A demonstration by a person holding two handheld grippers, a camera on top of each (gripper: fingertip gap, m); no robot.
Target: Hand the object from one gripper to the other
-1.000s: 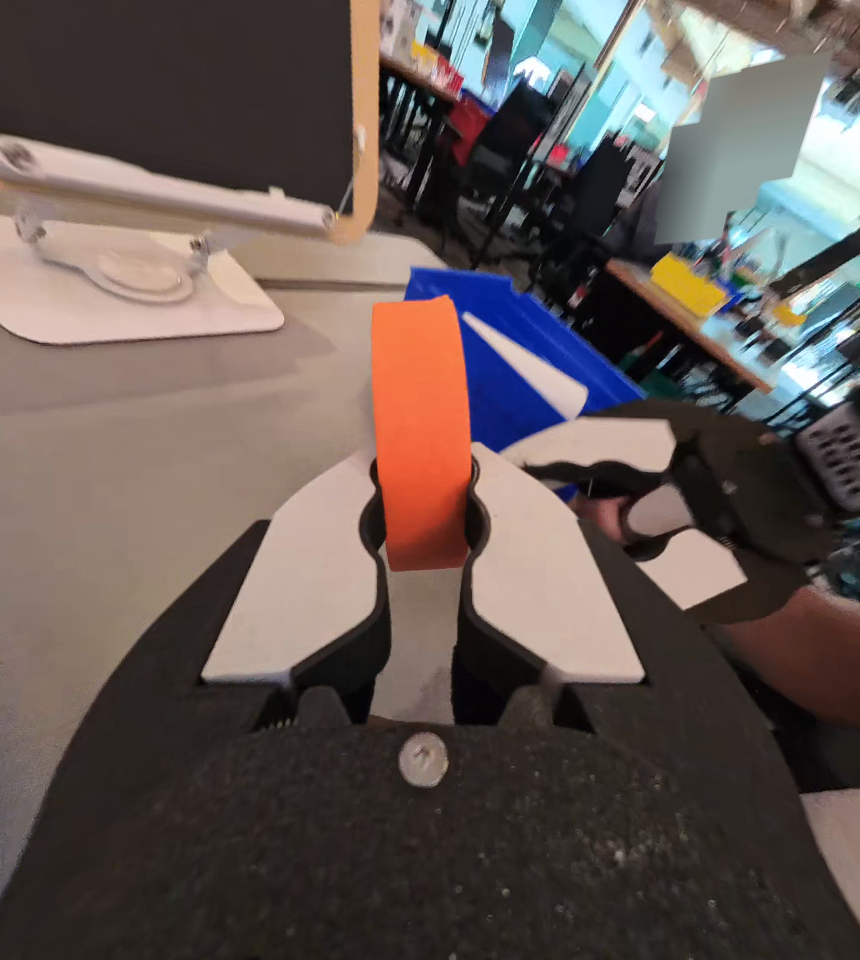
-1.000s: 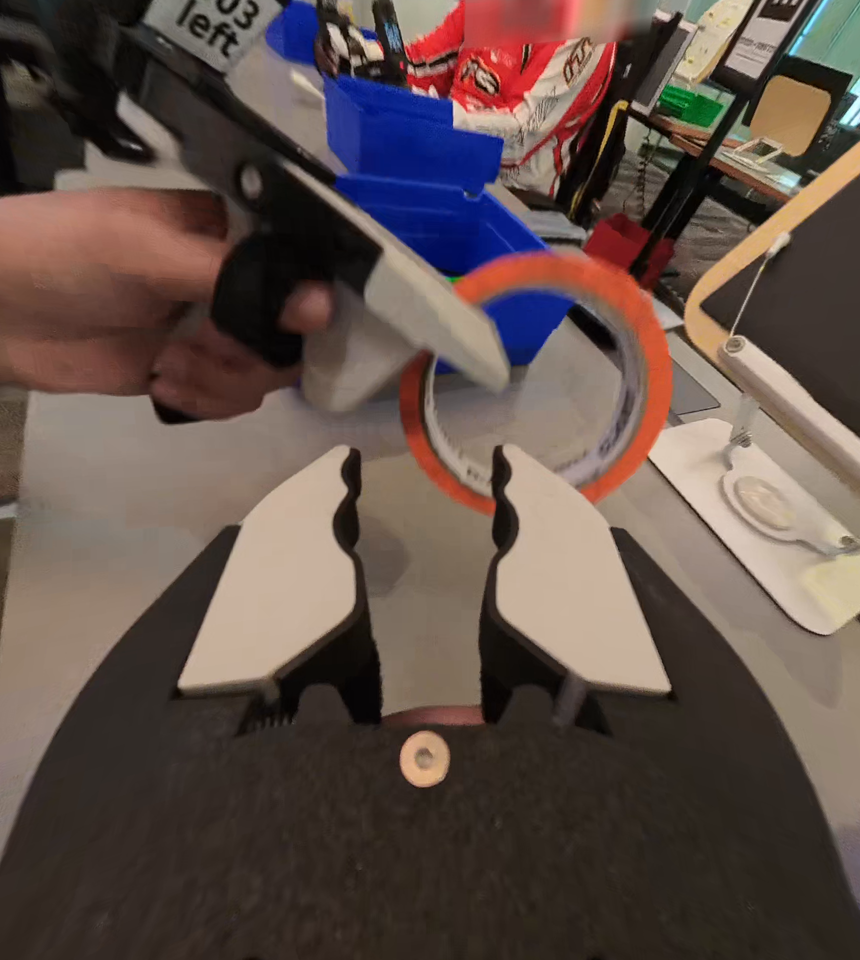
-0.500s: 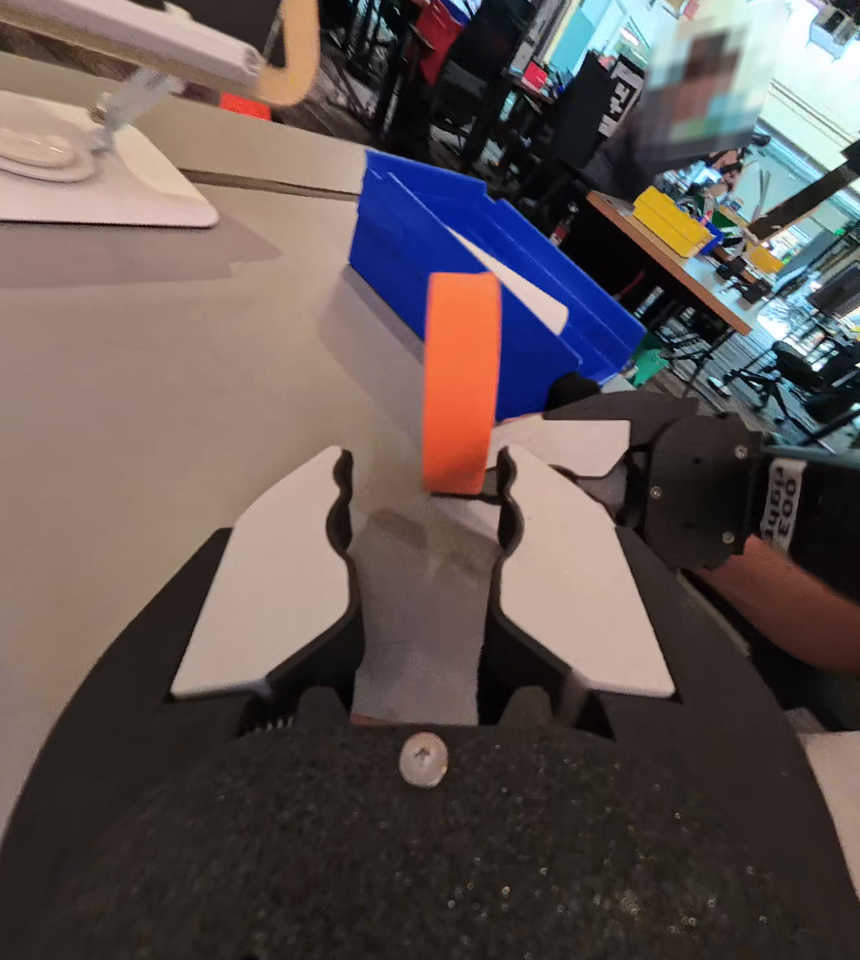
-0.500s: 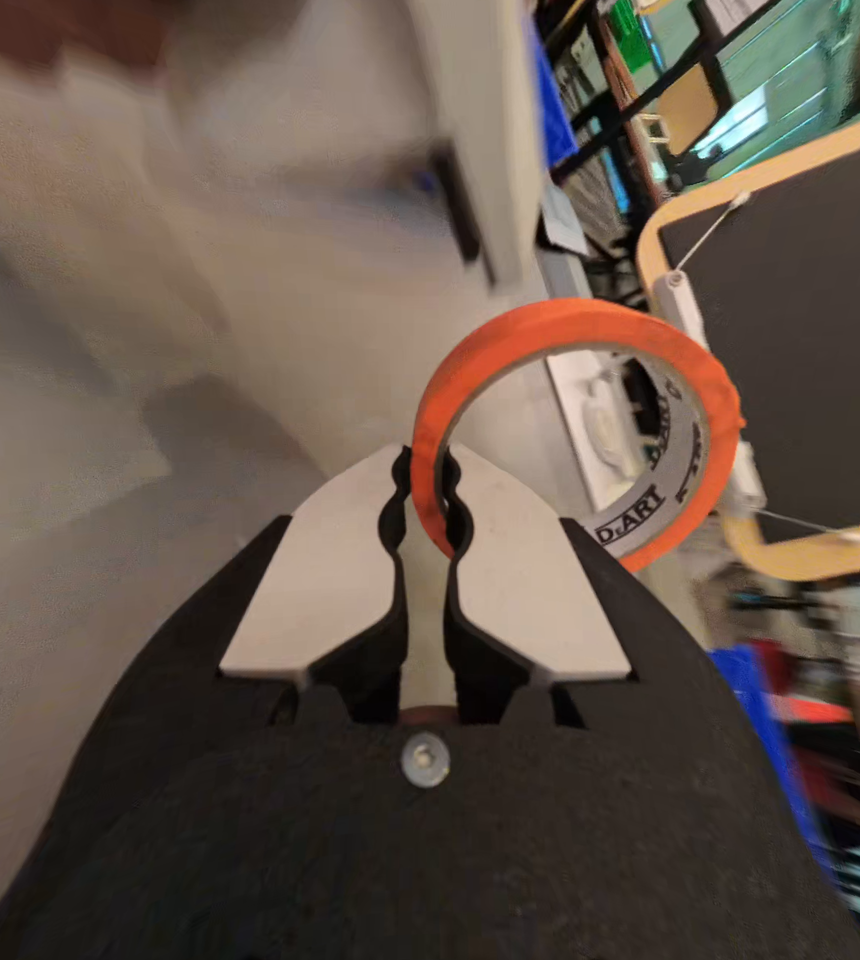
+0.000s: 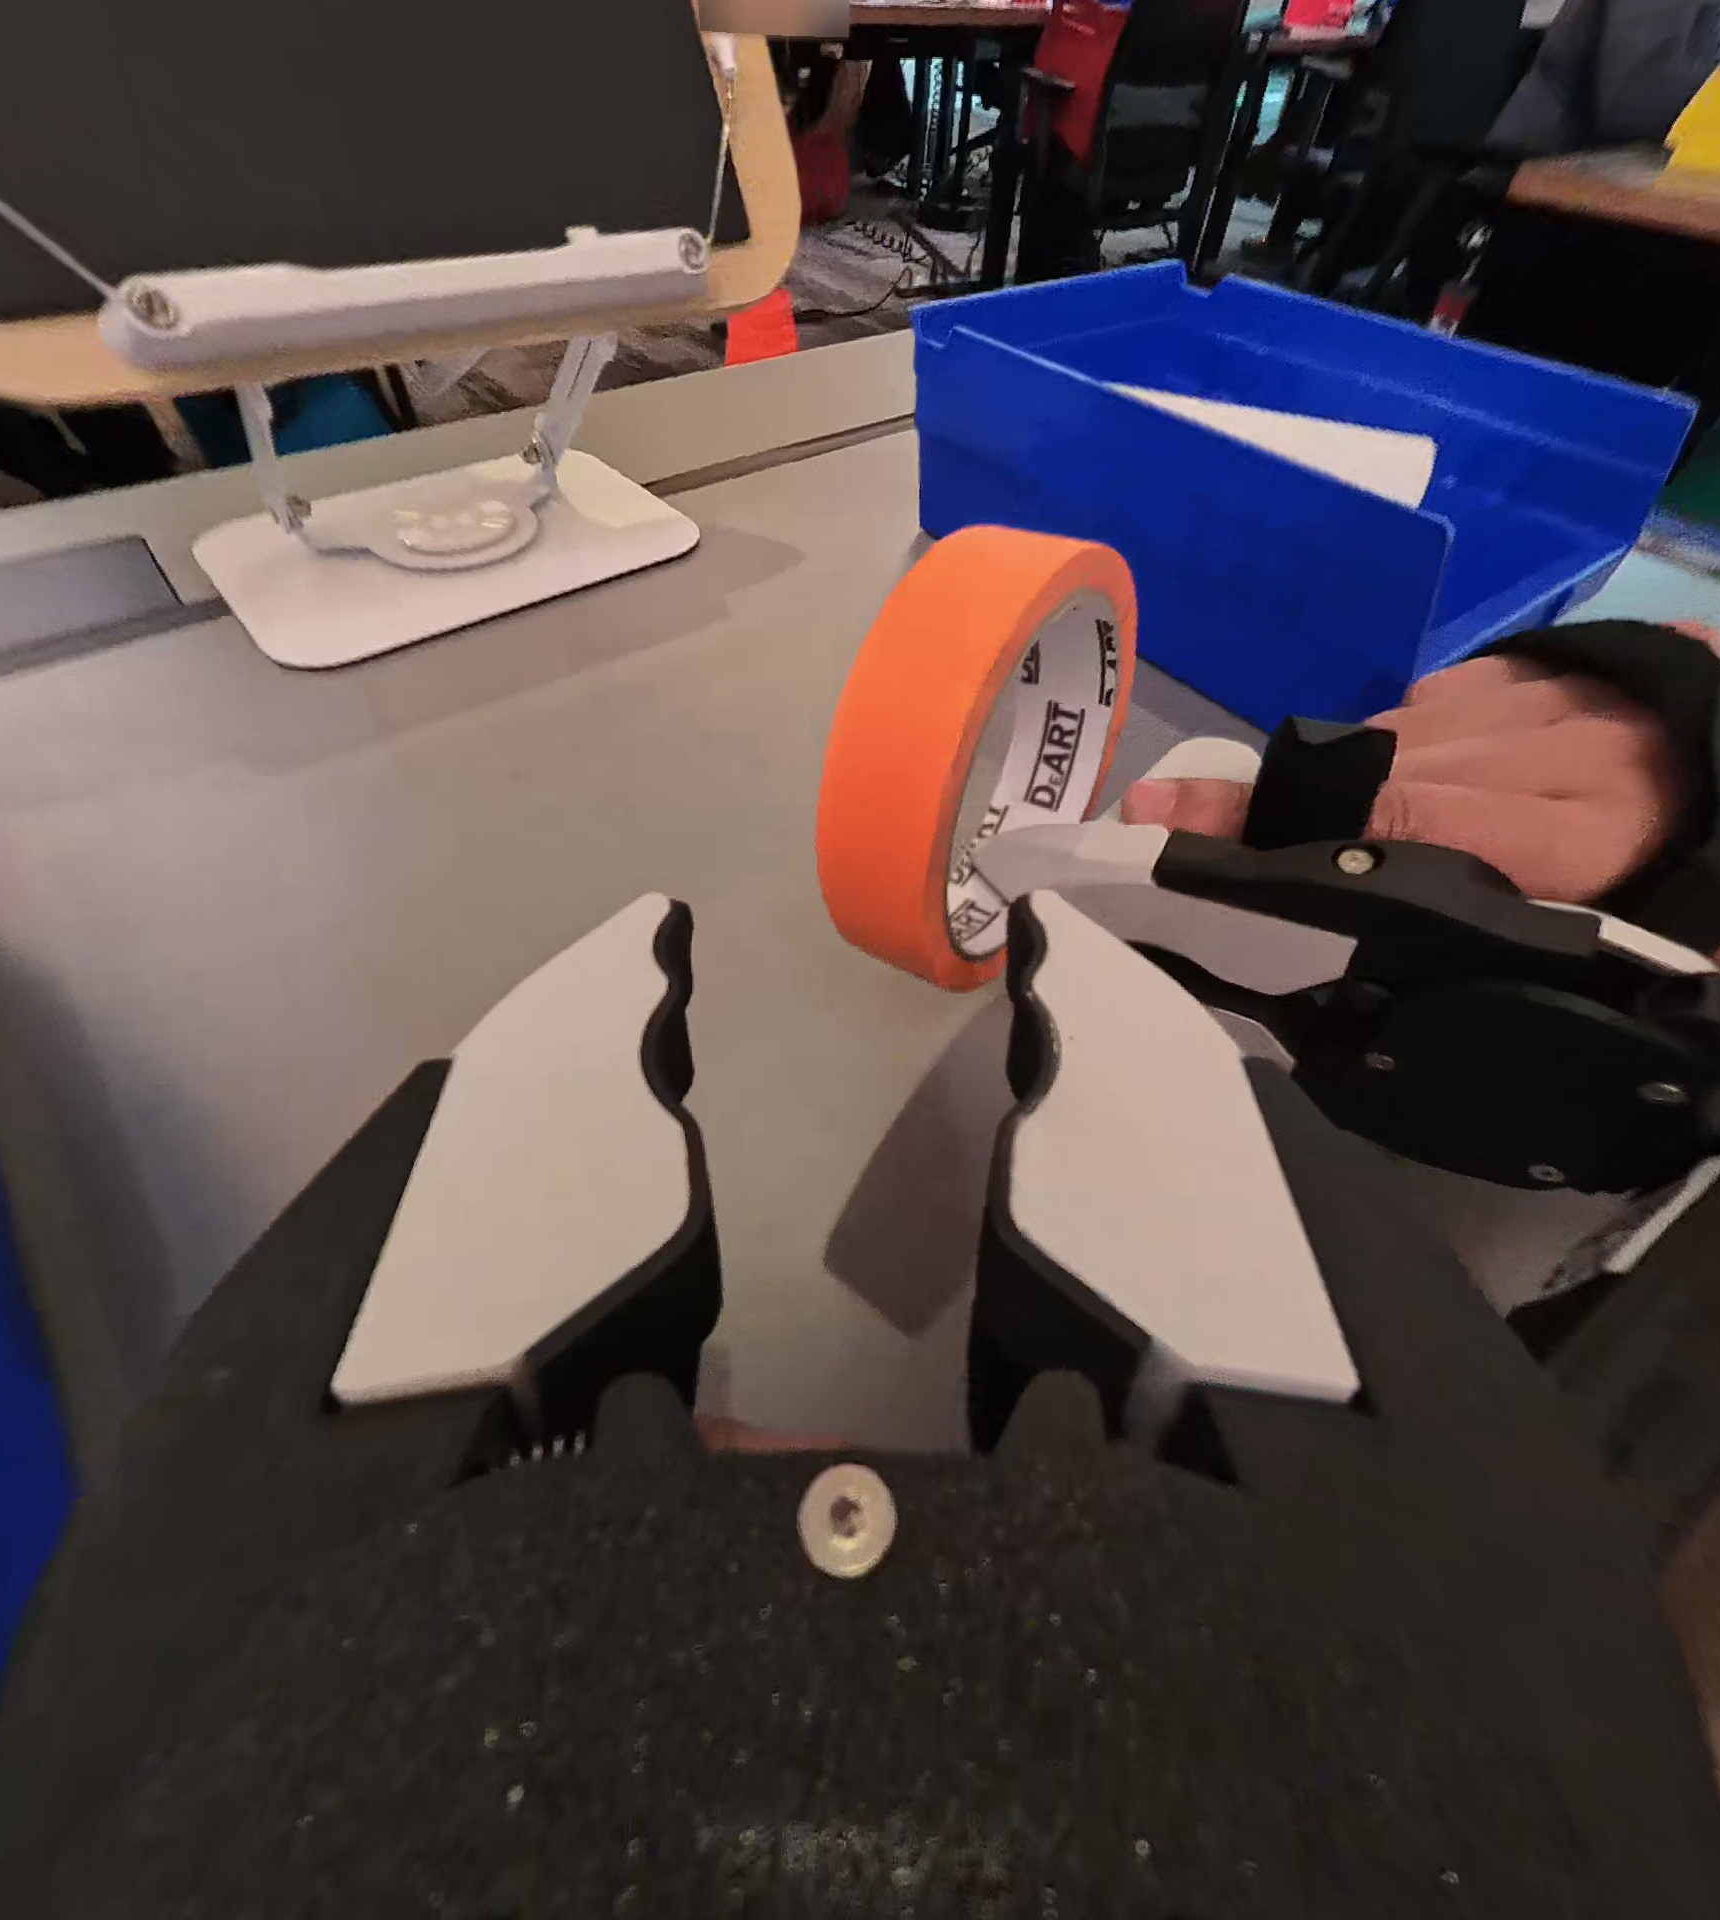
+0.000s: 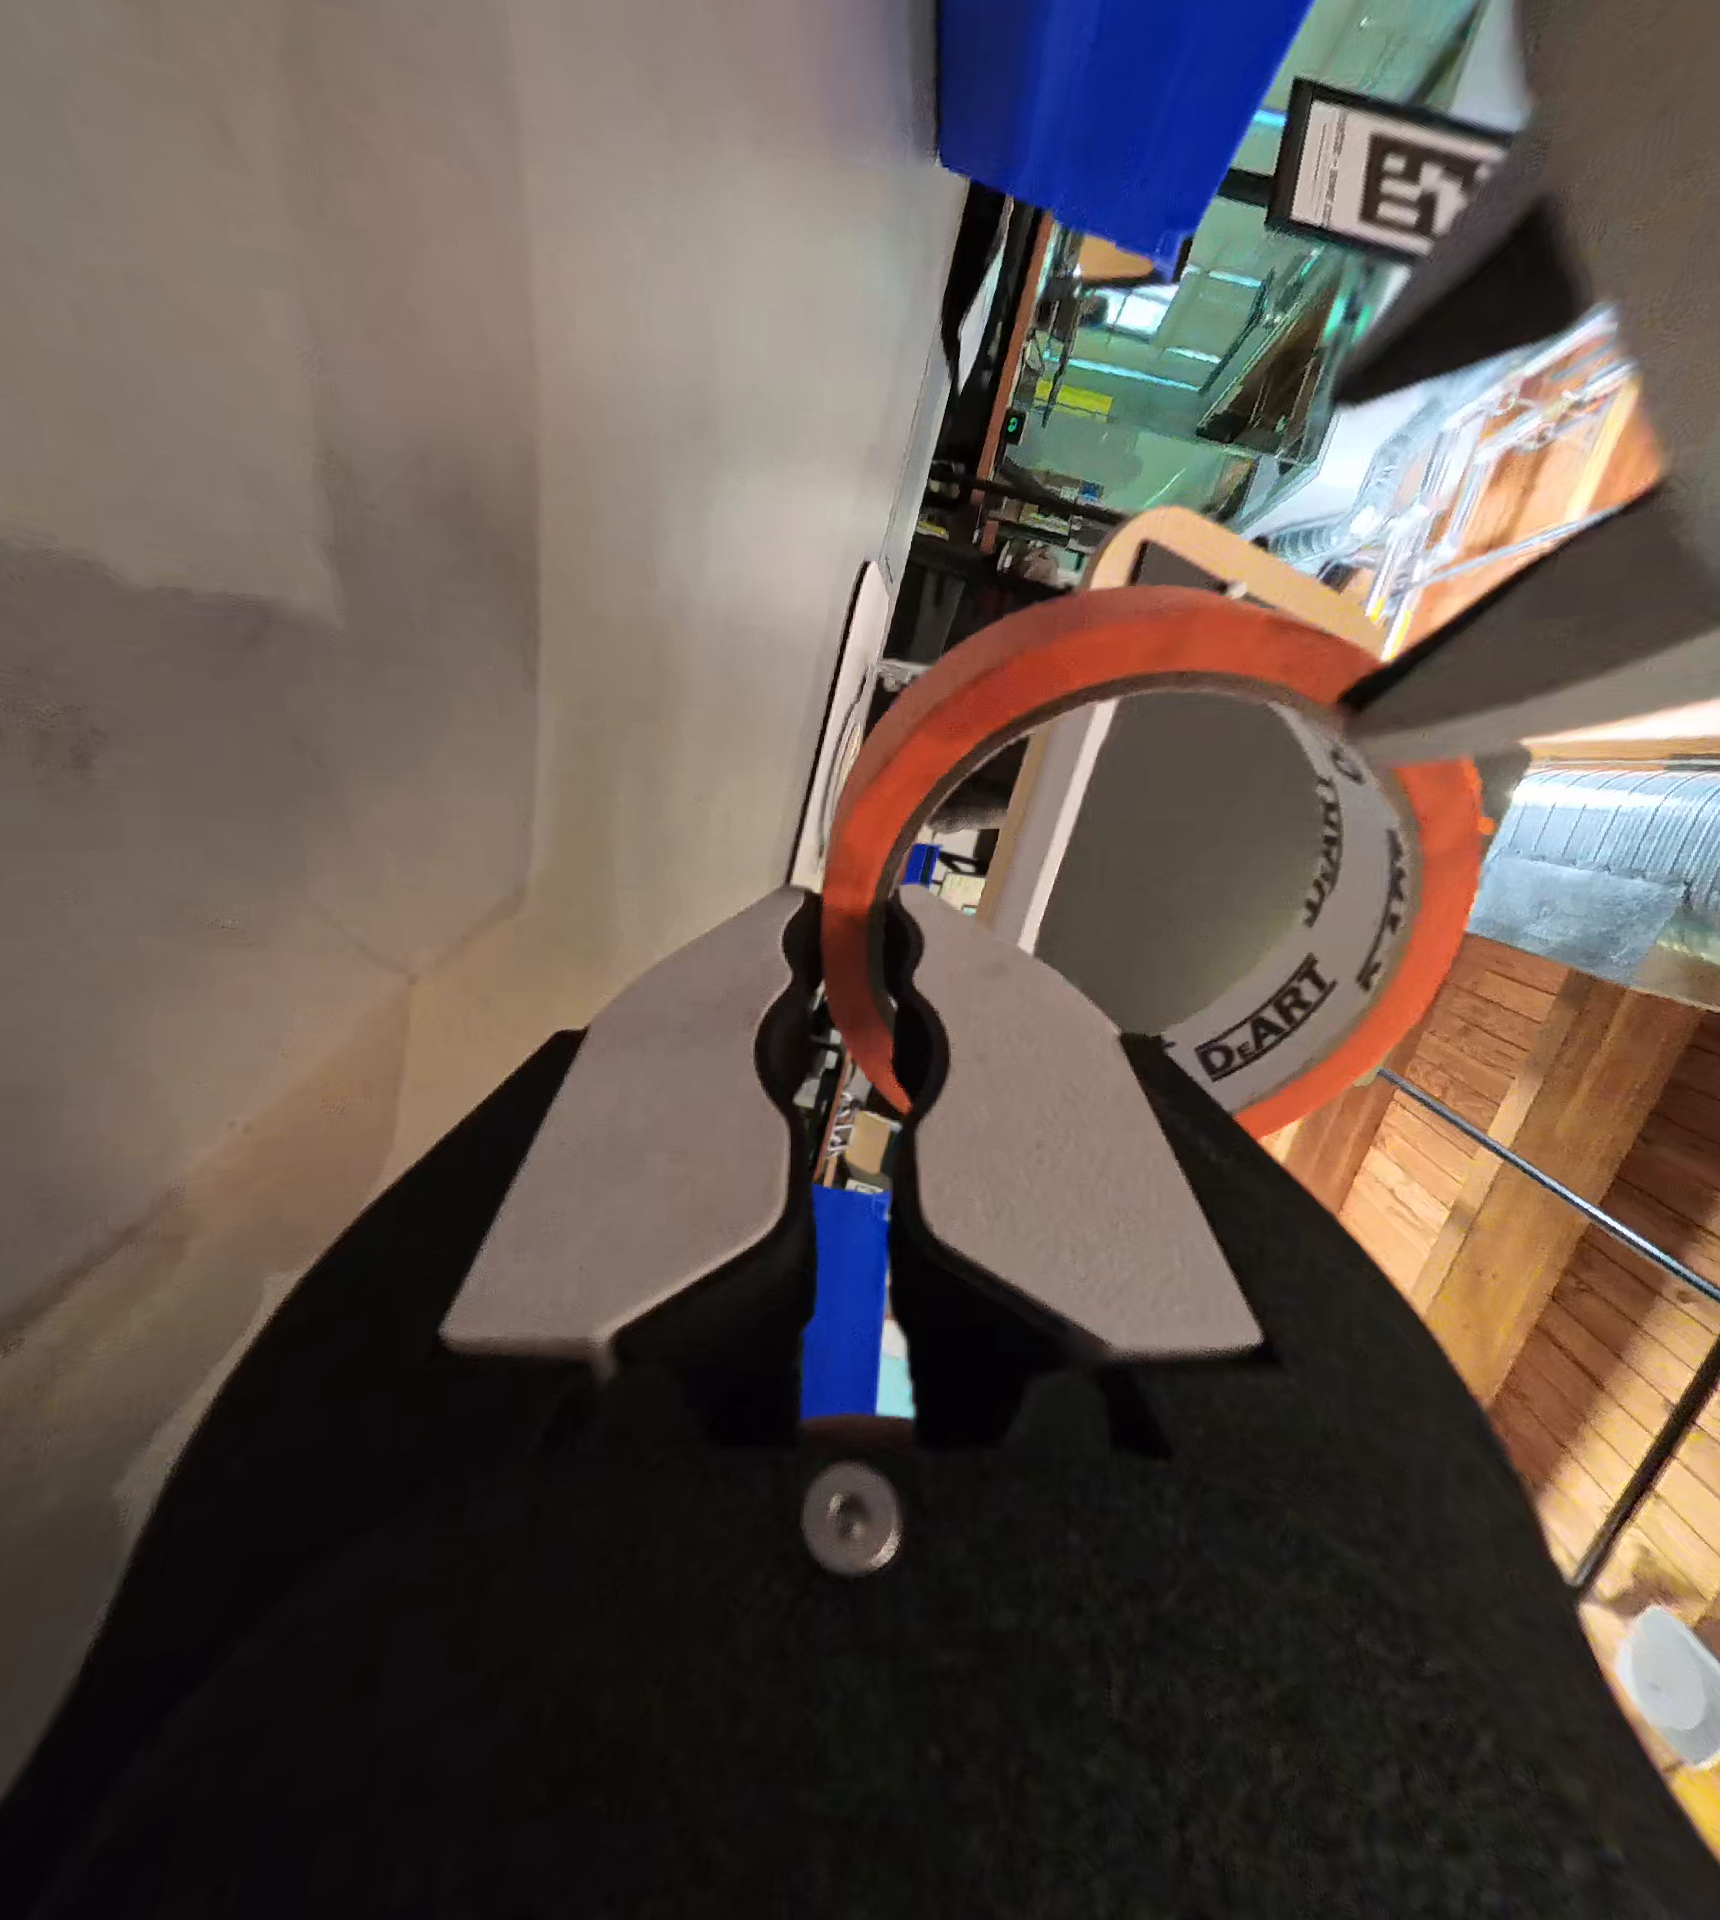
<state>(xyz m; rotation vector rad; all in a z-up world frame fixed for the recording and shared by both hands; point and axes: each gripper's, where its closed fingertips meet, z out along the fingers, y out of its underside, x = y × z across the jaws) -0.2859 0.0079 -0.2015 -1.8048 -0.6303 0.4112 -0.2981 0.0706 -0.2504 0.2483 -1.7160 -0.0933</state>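
Here, above a grey table (image 5: 316,831) beside a blue bin (image 5: 1251,540), left gripper (image 5: 840,935) spread wide and empty; right gripper (image 6: 851,935) pinched on the wall of an orange tape roll (image 5: 939,748), held upright in the air, apparently to complete the handover.

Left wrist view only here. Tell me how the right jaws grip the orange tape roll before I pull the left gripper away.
Observer: In the right wrist view the right gripper is shut on the tape roll, with one finger inside the ring and one outside, pinching its wall.
Operator: Say how deep the wall sits.
Observer: Only in the notches near the tips. Most of the roll sticks out ahead of the jaws.
Operator: Report my left gripper from there.
Observer: One finger of the left gripper crosses the roll's far rim. It is blurred, so I cannot tell whether they touch.
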